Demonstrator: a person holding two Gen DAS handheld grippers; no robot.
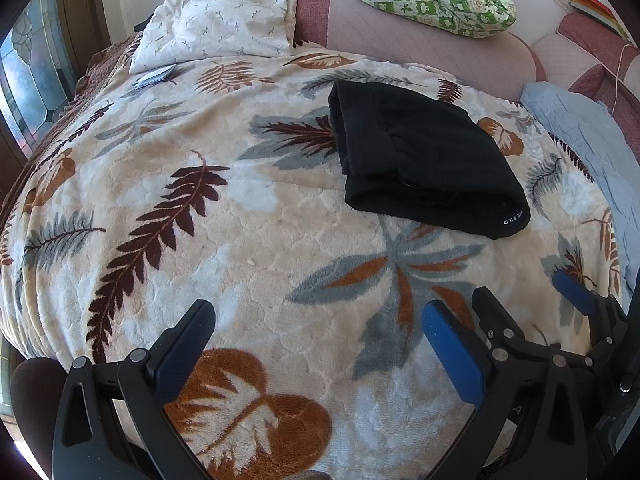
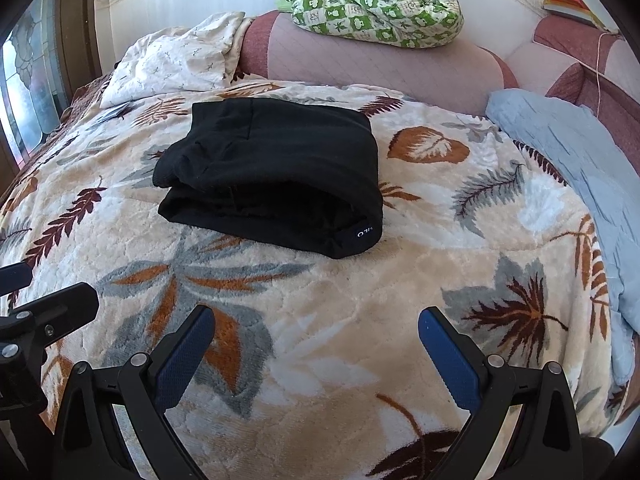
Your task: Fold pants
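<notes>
Black pants (image 1: pixel 424 152) lie folded into a thick bundle on the leaf-patterned blanket (image 1: pixel 248 216), far right of centre in the left wrist view. They also show in the right wrist view (image 2: pixel 272 172), ahead and left of centre, with a small white label at the near corner. My left gripper (image 1: pixel 320 328) is open and empty, well short of the pants. My right gripper (image 2: pixel 316 336) is open and empty, also short of them. The right gripper's fingers (image 1: pixel 576 292) show at the right edge of the left wrist view.
A white pillow (image 1: pixel 216 20) lies at the back left. A green checked quilt (image 2: pixel 372 0) sits on the pink headboard (image 2: pixel 384 68). A light blue blanket (image 2: pixel 572 168) lies along the right side. A stained-glass window (image 1: pixel 28 76) is on the left.
</notes>
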